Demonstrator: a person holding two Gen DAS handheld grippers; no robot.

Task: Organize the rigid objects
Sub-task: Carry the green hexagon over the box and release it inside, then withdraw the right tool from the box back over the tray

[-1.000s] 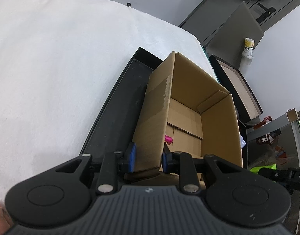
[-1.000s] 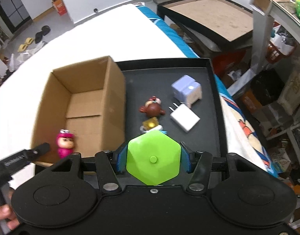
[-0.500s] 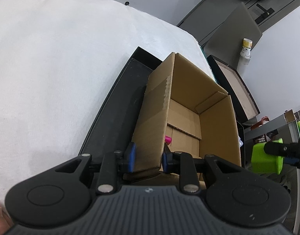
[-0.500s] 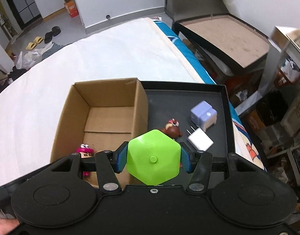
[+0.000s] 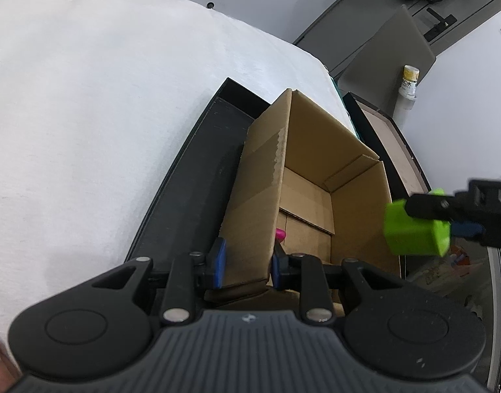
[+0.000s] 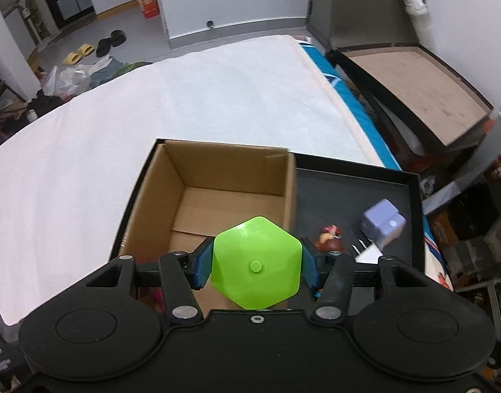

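— On the white bed (image 6: 201,104), what is laid out?

— A shallow black tray (image 6: 355,180) sits near the bed's edge, and an open brown cardboard box (image 6: 224,177) stands inside it, against its left side as the right wrist view shows it. On the bare tray floor to the right of the box are a small brown figurine (image 6: 330,242), a pale purple cube-shaped adapter (image 6: 383,224) and, just beside that, a white plug with prongs (image 6: 368,255), partly hidden by the tool.

— What is the left tool (image 5: 245,267) doing?

— It is nearly closed, its blue pads (image 5: 219,263) pinching the near wall of the cardboard box, one pad outside and one inside. A bit of a pink toy (image 5: 280,234) shows on the box floor just past the inner pad.

— And the right tool (image 6: 255,267)?

— It is partly open, clamped on a bright green hexagonal plastic block (image 6: 255,267), one blue pad on each side of it. The block is off the tray, held up over the near right part of the open box. In the left wrist view the green block (image 5: 416,226) hangs at the box's right wall, above the rim.

— Anything in the box besides the pink toy?

— Its floor otherwise shows only cardboard flaps.
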